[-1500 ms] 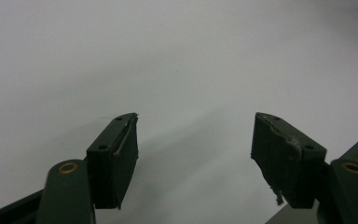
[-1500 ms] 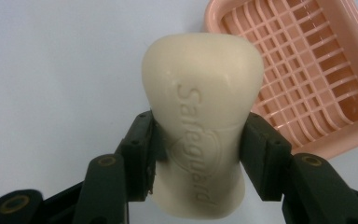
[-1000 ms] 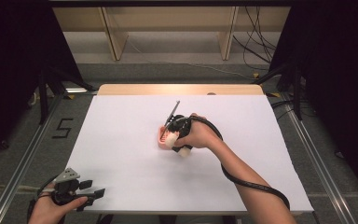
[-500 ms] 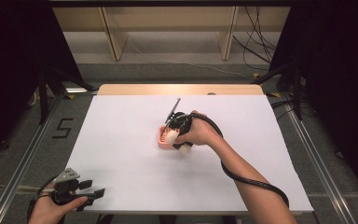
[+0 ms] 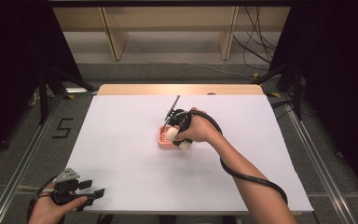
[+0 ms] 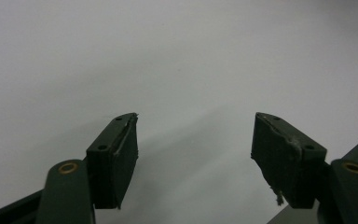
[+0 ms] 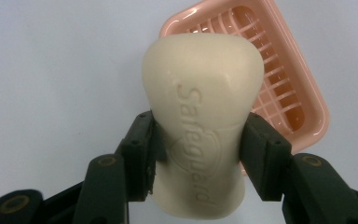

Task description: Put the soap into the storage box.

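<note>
Soap bar (image 7: 203, 116) is clamped across its waist by the right gripper (image 7: 198, 158), long axis along the jaws. Pink soap dish (image 7: 279, 88), mid-table, lies just beyond and below it. Left gripper (image 6: 193, 144) is held open and empty at the table's near-left corner.

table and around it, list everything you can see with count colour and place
soap bar: 1, cream, clamped between the right gripper's jaws, above the dish
soap dish: 1, pink, slatted, on the table's middle
table: 1, white top, wooden far edge
shelf unit: 1, light wood, on the floor beyond the table
cables: several, black, floor at far right
floor mark "5": 1, black, left of the table
left gripper: 1, black, jaws apart, near-left table corner
right gripper: 1, black, over the dish
hands: 2, one on each gripper
</note>
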`<action>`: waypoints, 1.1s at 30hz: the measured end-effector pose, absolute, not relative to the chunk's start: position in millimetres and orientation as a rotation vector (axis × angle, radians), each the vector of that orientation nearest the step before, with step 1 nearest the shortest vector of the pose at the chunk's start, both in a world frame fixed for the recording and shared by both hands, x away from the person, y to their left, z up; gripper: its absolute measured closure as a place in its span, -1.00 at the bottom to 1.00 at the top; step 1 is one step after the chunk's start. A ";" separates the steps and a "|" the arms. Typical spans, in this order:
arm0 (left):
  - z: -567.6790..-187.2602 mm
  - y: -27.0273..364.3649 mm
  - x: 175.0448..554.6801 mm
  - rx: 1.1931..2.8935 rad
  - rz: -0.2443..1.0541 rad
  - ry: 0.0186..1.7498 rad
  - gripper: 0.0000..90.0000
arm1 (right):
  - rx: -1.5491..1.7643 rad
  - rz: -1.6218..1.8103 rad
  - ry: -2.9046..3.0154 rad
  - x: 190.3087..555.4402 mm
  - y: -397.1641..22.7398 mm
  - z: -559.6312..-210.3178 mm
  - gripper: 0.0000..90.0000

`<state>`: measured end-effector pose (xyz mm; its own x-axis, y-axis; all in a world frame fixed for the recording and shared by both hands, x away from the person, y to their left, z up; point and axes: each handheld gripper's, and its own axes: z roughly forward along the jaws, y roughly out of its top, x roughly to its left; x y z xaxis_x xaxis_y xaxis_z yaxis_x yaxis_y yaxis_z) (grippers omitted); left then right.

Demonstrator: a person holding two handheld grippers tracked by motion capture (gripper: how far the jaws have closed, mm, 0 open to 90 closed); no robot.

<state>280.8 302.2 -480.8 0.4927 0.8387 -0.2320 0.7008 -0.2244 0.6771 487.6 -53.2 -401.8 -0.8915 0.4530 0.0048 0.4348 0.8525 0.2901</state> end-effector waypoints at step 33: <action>-481.1 303.2 281.6 2.002 0.226 1.267 -0.31 | 0.715 0.430 2.940 506.8 -49.8 -394.4 0.13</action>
<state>281.6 303.2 -481.1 0.4958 0.8375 -0.2297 0.7064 -0.2351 0.6676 506.8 -49.8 -394.4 -0.8870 0.4615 -0.0165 0.4374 0.8512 0.2899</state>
